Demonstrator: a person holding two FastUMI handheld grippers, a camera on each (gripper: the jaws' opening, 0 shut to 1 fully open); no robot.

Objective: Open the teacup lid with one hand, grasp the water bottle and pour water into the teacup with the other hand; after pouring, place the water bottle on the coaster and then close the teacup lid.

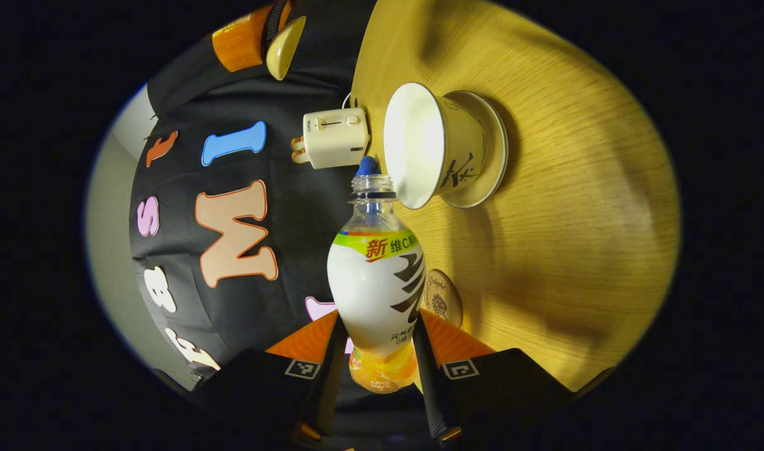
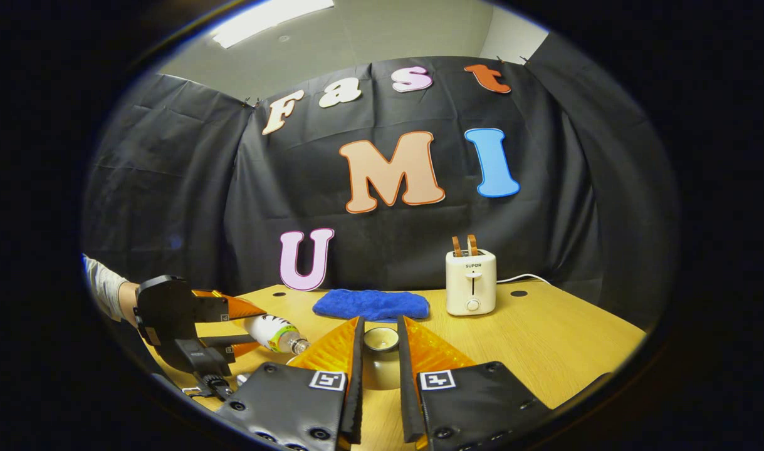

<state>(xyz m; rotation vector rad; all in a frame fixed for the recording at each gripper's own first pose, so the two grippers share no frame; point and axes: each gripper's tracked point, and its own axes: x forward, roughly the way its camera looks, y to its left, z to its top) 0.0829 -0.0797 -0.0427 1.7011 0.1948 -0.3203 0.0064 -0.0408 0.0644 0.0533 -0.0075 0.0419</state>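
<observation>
Pouring now: my left claw (image 1: pixel 375 351) clamps the bottle (image 1: pixel 376 282) low on its body, both fingers pressing its sides, bottle tipped flat with its open neck just at the teacup (image 1: pixel 429 145) rim. The cup sits on its saucer (image 1: pixel 489 150) dead ahead of the neck, mouth open. I can't see a stream, so can't tell whether water is flowing.

My right claw (image 2: pixel 378 357) holds the lid (image 2: pixel 380 351) between its fingers, inverted, up off the table (image 2: pixel 544 351).

Risks:
- neck sits at the rim edge, not over the middle: water could run down the outside onto saucer and table
- grip is low on a smooth bottle; a steeper tilt could let it swivel in the pads
- bumping the rim with the neck could tip the cup
- lid is pinched by its edges, so it could slip

Around: coaster (image 1: pixel 442 302) just beside the bottle's body, near my left fingers, bare. Toaster (image 2: pixel 471 282) and blue cloth (image 2: pixel 371 305) stand beyond the right claw near the wall, well apart from the cup. Nothing blocks the path to the coaster.
</observation>
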